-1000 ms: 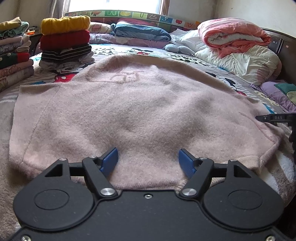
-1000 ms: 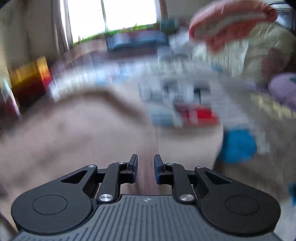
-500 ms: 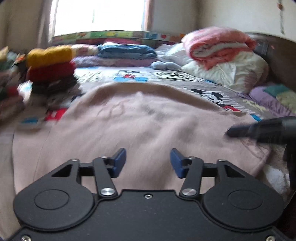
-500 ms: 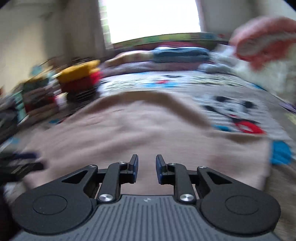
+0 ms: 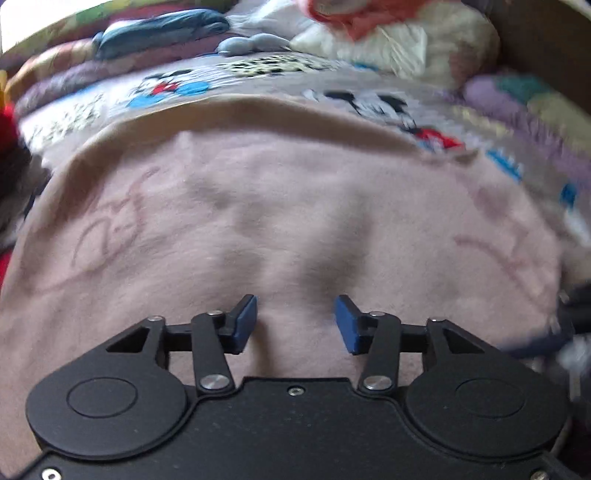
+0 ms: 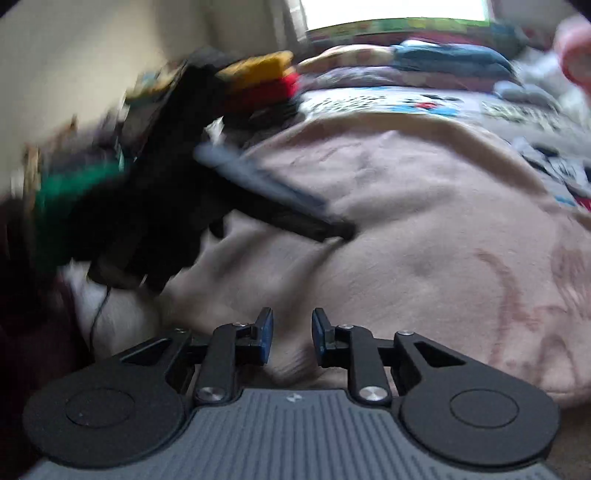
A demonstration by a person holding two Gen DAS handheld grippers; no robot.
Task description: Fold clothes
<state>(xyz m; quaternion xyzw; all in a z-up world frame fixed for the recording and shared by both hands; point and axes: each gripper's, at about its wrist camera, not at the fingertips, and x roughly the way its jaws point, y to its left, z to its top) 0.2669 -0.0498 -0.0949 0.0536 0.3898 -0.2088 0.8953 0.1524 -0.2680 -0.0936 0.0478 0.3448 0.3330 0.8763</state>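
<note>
A pale pink fuzzy sweater [image 5: 295,221] lies spread flat on the bed and fills both views; in the right wrist view the sweater [image 6: 424,229] shows faint line drawings. My left gripper [image 5: 295,324] hovers low over its near part, open, with only cloth below its blue pads [image 5: 245,325]. From the right wrist view the left gripper [image 6: 338,229] is a blurred dark shape in a black-gloved hand [image 6: 147,229], its tip near the cloth. My right gripper [image 6: 292,335] stands over the near hem, its jaws a narrow gap apart, holding nothing.
A stack of folded clothes [image 6: 266,77], yellow on red, stands at the sweater's far left. Quilts and pillows [image 5: 399,40] and a folded blue garment [image 5: 166,29] lie at the head of the cartoon-print bedsheet [image 5: 369,99]. The picture is blurred by motion.
Both grippers have moved in lower over the sweater. The left jaws have narrowed a little. The right view has swung left, so the left gripper and gloved hand now show in it.
</note>
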